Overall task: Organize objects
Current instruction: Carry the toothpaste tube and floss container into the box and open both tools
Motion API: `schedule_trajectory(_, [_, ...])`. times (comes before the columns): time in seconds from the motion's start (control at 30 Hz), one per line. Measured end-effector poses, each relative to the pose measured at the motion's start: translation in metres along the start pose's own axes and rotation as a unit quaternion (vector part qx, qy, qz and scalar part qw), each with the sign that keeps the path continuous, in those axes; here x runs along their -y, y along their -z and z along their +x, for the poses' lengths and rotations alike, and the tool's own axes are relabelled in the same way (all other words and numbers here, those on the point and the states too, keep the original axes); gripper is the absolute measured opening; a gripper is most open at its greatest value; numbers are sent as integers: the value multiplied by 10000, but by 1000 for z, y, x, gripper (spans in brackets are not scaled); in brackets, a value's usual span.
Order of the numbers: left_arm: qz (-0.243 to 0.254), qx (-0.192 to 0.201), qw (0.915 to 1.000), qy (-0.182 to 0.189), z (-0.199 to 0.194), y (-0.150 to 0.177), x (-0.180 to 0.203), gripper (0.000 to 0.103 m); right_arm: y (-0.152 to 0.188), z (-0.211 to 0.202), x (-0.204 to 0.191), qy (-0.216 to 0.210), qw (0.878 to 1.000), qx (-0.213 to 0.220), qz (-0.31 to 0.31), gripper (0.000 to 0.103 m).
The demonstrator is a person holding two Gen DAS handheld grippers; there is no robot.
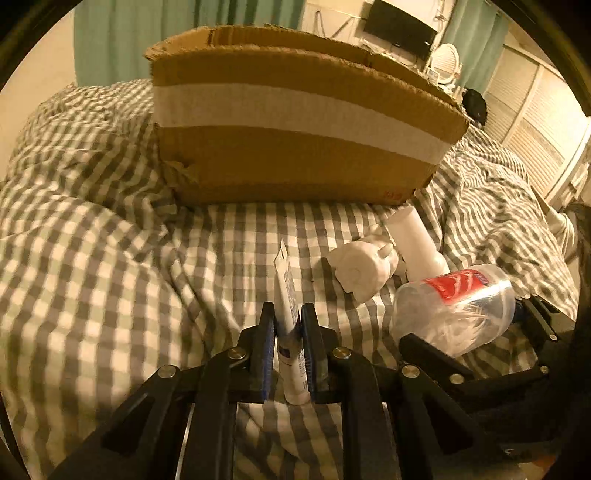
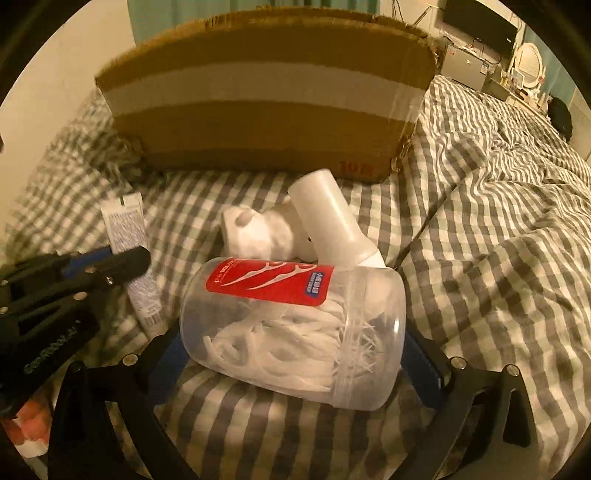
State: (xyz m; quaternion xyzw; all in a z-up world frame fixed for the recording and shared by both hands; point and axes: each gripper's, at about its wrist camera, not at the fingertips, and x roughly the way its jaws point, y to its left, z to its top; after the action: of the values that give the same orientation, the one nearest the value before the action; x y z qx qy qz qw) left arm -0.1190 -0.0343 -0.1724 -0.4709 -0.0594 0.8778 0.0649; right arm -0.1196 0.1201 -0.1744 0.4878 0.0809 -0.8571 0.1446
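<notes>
My left gripper [image 1: 288,314] is shut on a white tube [image 1: 290,321] with blue print, held just above the checked bedspread; the tube also shows in the right wrist view [image 2: 135,254]. My right gripper [image 2: 291,343] is shut on a clear plastic jar of floss picks [image 2: 291,317] with a red label, lying on its side between the pads; the jar also shows in the left wrist view [image 1: 454,306]. A white figurine [image 2: 258,232] and a white bottle [image 2: 328,221] lie just beyond the jar. A cardboard box [image 1: 295,125] with a white tape band stands behind them.
The grey-and-white checked bedspread [image 1: 92,258] is rumpled, with folds at the right [image 2: 498,184]. A wardrobe with slatted doors [image 1: 535,122], a dark screen [image 1: 400,27] and a round mirror [image 2: 530,59] stand beyond the bed.
</notes>
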Motion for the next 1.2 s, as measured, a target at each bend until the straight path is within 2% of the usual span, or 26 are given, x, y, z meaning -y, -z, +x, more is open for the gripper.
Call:
schedule_trajectory(0.1, [69,105,9999,-14,-17,-3,3,13,-2,-16,-3,-62,9998,171,-85,100])
schedule_trajectory(0.37, [71,722,9971,248,-79,-29,10,13,-17,-75,-11,-5,9961,811,-356,100])
schedule_trajectory(0.57, [319,1262,9913,209,-122,-75,23,13,-47,-125,-9,107,9883,1407,-574,100])
schedule_trajectory(0.63, [304,1370,9897,287,-132,-93,22,13,-69,-143,-8,143,9841,1649,-643,100])
schedule_trajectory(0.73, [274,1518,9876,301,-142,-122,21,13,-87,-151,-8,153,9817,1768,-690,100])
schedule_trajectory(0.97, [413,1688,9848,60,-134,-188,20,13,-152,-152,-4,43,9779,1960,-729,100])
schedule_trajectory(1.0, [421,1671,9850,32,-128,-198,19,13,-172,-145,-3,3,9776,1970,-741,100])
schedule_trajectory(1.07, [423,1608,9861,-56,-113,-216,16,13,-180,-141,-2,-14,9777,1968,-738,100])
schedule_trajectory(1.2, [473,1391,9889,-223,-77,-239,15,13,-218,-111,6,-137,9804,1837,-702,99])
